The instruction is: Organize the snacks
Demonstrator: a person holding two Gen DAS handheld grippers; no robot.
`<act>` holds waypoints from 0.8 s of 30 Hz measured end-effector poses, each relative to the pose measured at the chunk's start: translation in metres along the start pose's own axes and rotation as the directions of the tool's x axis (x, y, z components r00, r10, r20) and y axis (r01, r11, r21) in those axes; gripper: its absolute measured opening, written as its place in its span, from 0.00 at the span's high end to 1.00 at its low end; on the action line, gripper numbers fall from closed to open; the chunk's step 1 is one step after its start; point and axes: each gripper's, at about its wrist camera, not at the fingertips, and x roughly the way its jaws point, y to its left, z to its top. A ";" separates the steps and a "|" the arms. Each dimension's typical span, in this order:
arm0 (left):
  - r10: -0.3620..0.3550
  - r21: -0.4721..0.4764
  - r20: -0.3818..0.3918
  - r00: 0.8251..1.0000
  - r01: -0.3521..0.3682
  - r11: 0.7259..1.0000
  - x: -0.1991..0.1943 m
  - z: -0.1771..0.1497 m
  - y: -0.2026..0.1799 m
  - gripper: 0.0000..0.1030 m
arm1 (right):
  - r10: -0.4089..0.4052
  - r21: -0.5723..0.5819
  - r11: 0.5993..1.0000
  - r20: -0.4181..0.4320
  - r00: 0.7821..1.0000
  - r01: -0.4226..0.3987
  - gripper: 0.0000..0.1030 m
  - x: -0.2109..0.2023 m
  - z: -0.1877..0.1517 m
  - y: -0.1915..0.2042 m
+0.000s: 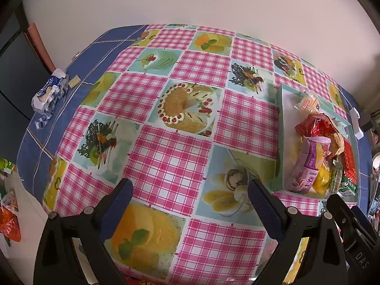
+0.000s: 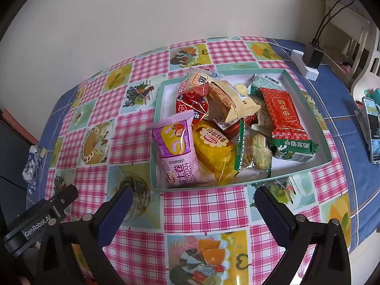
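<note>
A shallow teal-rimmed white tray (image 2: 308, 104) sits on the table and holds several snack packets: a purple packet (image 2: 177, 149), a yellow one (image 2: 213, 152), a red one (image 2: 283, 114), a green one (image 2: 294, 150) and a beige one (image 2: 232, 102). My right gripper (image 2: 192, 204) is open and empty, just in front of the tray's near rim. My left gripper (image 1: 190, 197) is open and empty over the tablecloth, left of the tray (image 1: 279, 128). The purple packet (image 1: 308, 166) shows there too.
A crumpled blue-white wrapper (image 1: 48, 95) lies at the table's left edge. A white power strip with a black plug (image 2: 308, 59) sits behind the tray. A phone (image 2: 372, 128) stands at the right. Orange and green bags (image 1: 9, 218) lie at the far left.
</note>
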 end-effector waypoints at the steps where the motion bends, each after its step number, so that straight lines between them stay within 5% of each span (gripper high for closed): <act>1: 0.000 -0.002 -0.001 1.000 0.000 1.000 0.000 0.000 0.000 0.06 | -0.001 0.000 1.000 0.001 1.000 0.001 0.00 0.000 0.000 0.000; 24: 0.015 -0.028 -0.010 1.000 -0.016 0.999 0.003 0.000 0.002 0.06 | 0.001 -0.004 1.000 -0.004 1.000 -0.001 0.00 0.002 -0.002 0.002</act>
